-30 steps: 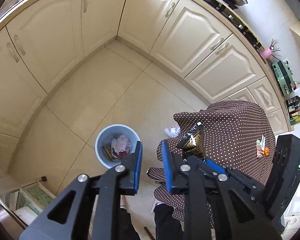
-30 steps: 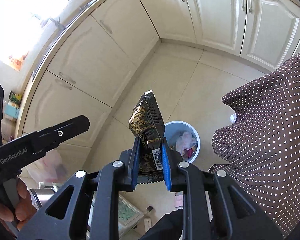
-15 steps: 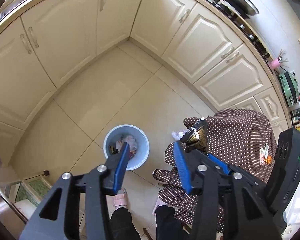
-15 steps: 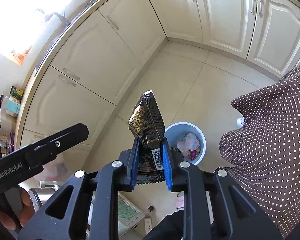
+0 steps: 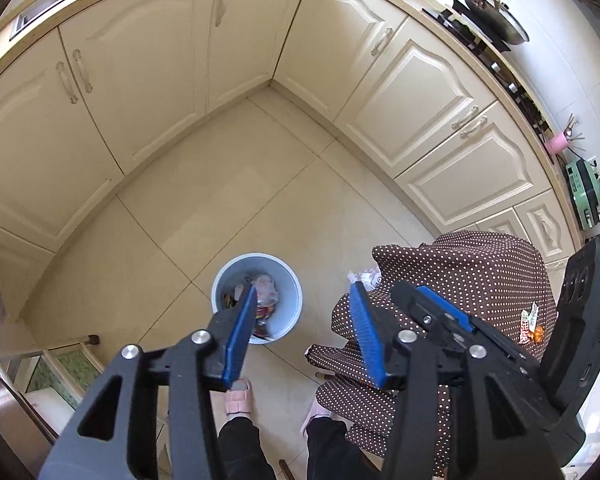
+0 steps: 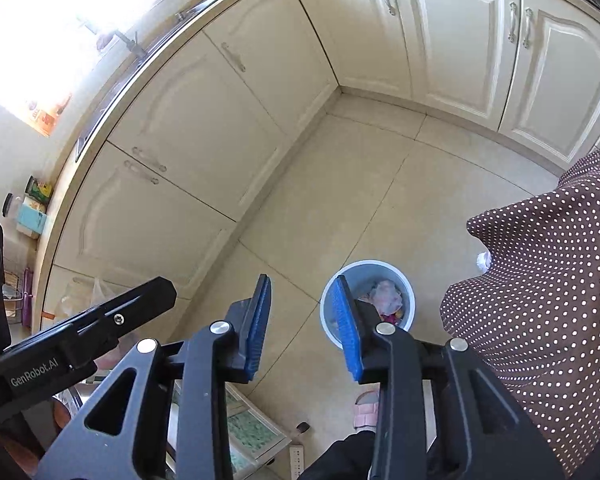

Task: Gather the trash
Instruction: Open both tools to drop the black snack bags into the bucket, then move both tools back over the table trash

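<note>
Both tongs were spread wide with nothing between the blue pads: your left tongs (image 5: 304, 320) and your right tongs (image 6: 304, 316) each hung above the floor, aimed down toward the trash bin (image 5: 288, 280). From the right wrist view the bin (image 6: 404, 292) sat just past the right-hand pad, partly covered by it. The bin was pale blue, round, upright on the tiled floor (image 5: 228, 184), and held mixed trash (image 5: 266, 288), including a pinkish crumpled piece and dark wrappers; finer detail was too small to tell. A white crumpled scrap (image 5: 366, 278) lay at the edge of the polka-dot tablecloth (image 5: 480, 272), near the bin but apart from it. On that brown dotted cloth, toward its right side, lay a small wrapper (image 5: 532, 320) with orange bits. Your right tongs' body showed in the left view over the table. Your pink slippers (image 5: 238, 396) stood on the floor just below the bin. Cream cabinets (image 5: 140, 80) wrapped the corner behind, and a pan (image 5: 496, 16) sat on the stove up right.
</note>
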`<state>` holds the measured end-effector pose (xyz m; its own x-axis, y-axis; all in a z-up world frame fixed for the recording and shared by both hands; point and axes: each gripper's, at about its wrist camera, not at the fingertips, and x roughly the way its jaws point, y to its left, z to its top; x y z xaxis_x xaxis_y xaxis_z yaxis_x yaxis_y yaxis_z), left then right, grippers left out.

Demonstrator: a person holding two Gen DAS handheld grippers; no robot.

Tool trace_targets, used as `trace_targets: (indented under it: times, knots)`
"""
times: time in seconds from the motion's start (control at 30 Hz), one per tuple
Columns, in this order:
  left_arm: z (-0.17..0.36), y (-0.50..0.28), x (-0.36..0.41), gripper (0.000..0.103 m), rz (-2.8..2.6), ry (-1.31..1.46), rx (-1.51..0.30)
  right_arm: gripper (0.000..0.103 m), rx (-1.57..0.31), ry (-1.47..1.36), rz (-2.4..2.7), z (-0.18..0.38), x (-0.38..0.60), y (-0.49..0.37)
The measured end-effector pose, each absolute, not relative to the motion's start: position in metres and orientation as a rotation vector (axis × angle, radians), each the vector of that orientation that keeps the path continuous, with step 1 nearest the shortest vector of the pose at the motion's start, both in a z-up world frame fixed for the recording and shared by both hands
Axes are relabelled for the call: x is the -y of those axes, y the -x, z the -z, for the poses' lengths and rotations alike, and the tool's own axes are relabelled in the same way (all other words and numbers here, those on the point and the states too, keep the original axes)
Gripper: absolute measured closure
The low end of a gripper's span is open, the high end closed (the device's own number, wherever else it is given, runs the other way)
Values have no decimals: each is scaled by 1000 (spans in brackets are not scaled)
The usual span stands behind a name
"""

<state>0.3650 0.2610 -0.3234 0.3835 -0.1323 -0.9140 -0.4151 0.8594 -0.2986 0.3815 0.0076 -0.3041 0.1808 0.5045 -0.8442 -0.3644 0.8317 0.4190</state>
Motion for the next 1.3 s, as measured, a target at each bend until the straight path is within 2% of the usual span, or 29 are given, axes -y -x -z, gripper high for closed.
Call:
trace_targets:
  times: [0.33, 0.53, 0.93, 1.13, 1.3]
  knots:
    - [319, -398, -191, 55, -116, 475, -1198, 72, -1223, -219, -532, 296, 71, -401]
    - [316, -435, -106, 55, -12, 416, -1215, 71, -1185, -282, -420, 287, 158, -418]
    - [336, -490, 133, 50, 285, 244, -1308, 69, -1136, -375, -106, 289, 377, -417]
    - [364, -503, 205, 50, 332, 215, -1363, 69, -1155, -385, -27, 305, 444, -412]
    - [387, -513, 236, 50, 307, 197, -1405, 69, -1176, -387, 1, 320, 471, -416]
